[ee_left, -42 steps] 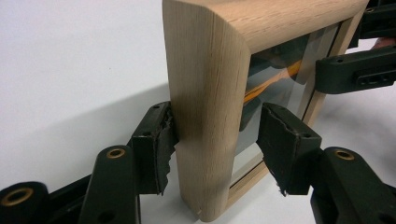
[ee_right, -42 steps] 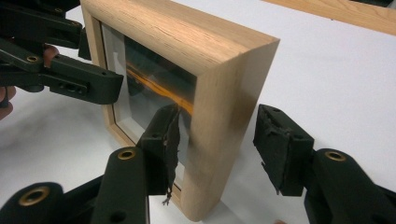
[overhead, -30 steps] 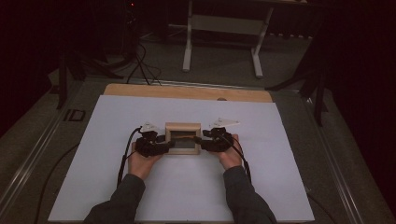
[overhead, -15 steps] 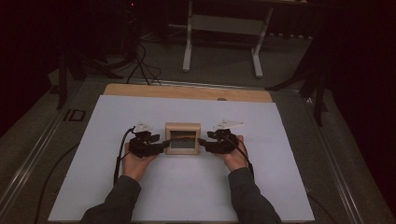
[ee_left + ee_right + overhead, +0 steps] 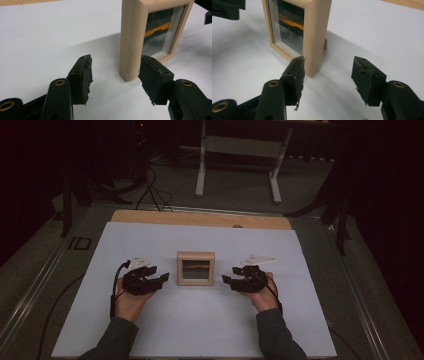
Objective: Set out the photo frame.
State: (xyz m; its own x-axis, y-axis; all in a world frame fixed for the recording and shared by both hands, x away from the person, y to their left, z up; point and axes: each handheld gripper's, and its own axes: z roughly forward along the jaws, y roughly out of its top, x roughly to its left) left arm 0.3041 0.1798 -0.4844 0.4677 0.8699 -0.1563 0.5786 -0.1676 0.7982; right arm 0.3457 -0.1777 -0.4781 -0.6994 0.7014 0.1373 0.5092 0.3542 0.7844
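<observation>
A small light-wood picture frame [image 5: 195, 268] stands upright on the white table sheet [image 5: 200, 320], its glass showing a dark picture with an orange streak. My left gripper [image 5: 162, 279] lies a short way left of it, jaws open and empty. In the left gripper view the picture frame [image 5: 135, 37] stands just beyond the left gripper [image 5: 115, 72]. My right gripper [image 5: 227, 281] rests to the frame's right, its jaws having just opened wider, with nothing between them. The right gripper view has the picture frame [image 5: 314, 32] ahead of the right gripper [image 5: 328, 72].
A wooden strip [image 5: 200, 219] runs along the sheet's far edge. Beyond the table stands a white metal stand [image 5: 240, 150] on a dark floor with cables. The person's forearms enter from the bottom edge.
Both grippers have let go of the frame's sides and drawn outward, left to the left and right to the right. The frame stays standing in place.
</observation>
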